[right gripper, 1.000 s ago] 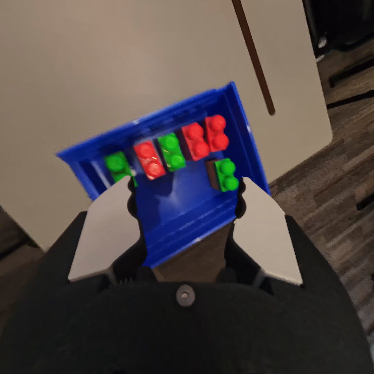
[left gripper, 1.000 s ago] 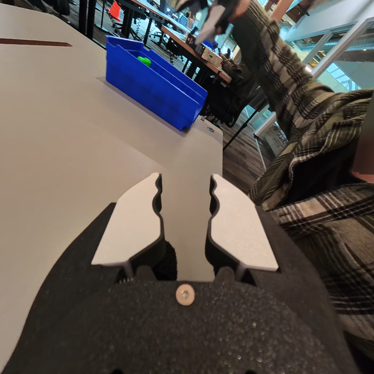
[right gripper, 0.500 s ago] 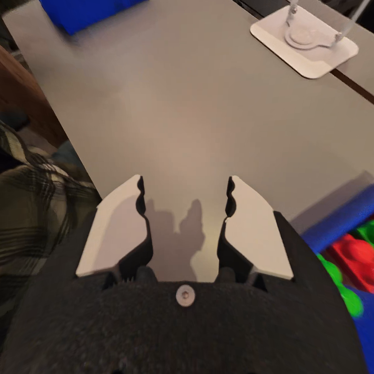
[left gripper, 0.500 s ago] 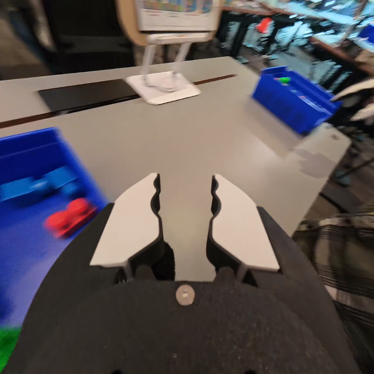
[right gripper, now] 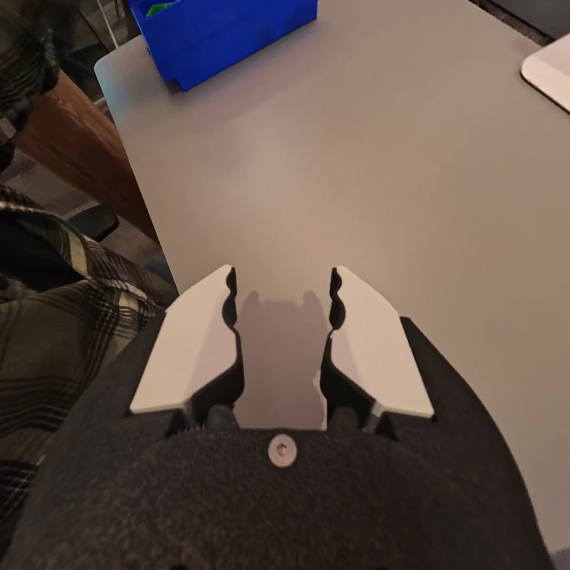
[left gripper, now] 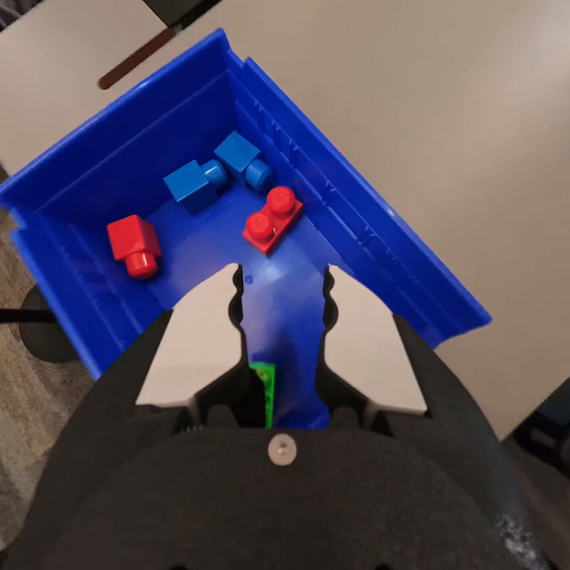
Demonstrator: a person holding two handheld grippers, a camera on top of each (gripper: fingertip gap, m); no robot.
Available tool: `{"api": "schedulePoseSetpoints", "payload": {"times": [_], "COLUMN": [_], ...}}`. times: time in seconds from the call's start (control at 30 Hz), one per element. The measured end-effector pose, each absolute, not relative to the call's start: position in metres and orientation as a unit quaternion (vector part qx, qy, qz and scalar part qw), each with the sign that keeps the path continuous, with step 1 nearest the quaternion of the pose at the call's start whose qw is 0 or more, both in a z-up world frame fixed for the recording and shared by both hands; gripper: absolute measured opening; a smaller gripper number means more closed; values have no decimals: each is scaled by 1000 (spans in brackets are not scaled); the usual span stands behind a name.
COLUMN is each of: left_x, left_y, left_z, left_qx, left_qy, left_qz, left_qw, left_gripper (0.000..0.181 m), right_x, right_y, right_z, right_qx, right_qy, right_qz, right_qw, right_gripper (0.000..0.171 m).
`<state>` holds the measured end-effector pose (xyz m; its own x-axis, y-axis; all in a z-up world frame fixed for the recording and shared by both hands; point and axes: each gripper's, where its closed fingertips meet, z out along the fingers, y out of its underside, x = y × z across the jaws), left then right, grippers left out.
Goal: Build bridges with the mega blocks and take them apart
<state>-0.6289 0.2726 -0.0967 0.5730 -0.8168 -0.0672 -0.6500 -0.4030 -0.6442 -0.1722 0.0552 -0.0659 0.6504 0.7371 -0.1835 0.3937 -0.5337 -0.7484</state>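
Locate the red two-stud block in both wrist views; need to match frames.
Left wrist view: red two-stud block near centre frame, studs up on the floor of the blue bin, just beyond the left gripper, jaws open.
Right wrist view: not visible; the bin's wall hides its inside.
Shared landmark: the blue bin, top left there on the grey table.

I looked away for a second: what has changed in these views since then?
The left claw swung from the bare table to above the blue bin of red and blue blocks. The right claw left its bin and now hovers over the grey table. Both remain open and empty; nothing was grasped.
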Motion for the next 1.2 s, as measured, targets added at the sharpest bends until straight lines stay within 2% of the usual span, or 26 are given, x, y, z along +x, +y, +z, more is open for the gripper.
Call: {"api": "schedulePoseSetpoints", "payload": {"times": [0.33, 0.7, 0.8, 1.0, 1.2], "left_x": [-603, -591, -593, -606, -617], "left_y": [319, 321, 323, 325, 315], "left_z": [-142, -182, -182, -175, -176], "left_qx": [-769, -773, -780, -819, -885], "left_qy": [540, 582, 574, 516, 383], "left_qz": [-192, -163, -158, -146, -156], "left_qw": [283, 195, 193, 203, 213], "left_gripper": [43, 44, 31, 30, 30], "right_x": [-205, -206, -206, -202, -197], "right_y": [54, 58, 58, 58, 62], "right_z": [-58, -63, -64, -67, -70], "right_qx": [-841, -846, -845, -844, -842], "right_qy": [-382, -379, -380, -376, -363], "right_qz": [205, 210, 212, 218, 232], "right_qw": [324, 312, 312, 315, 324], "right_gripper": [62, 62, 60, 56, 53]}}
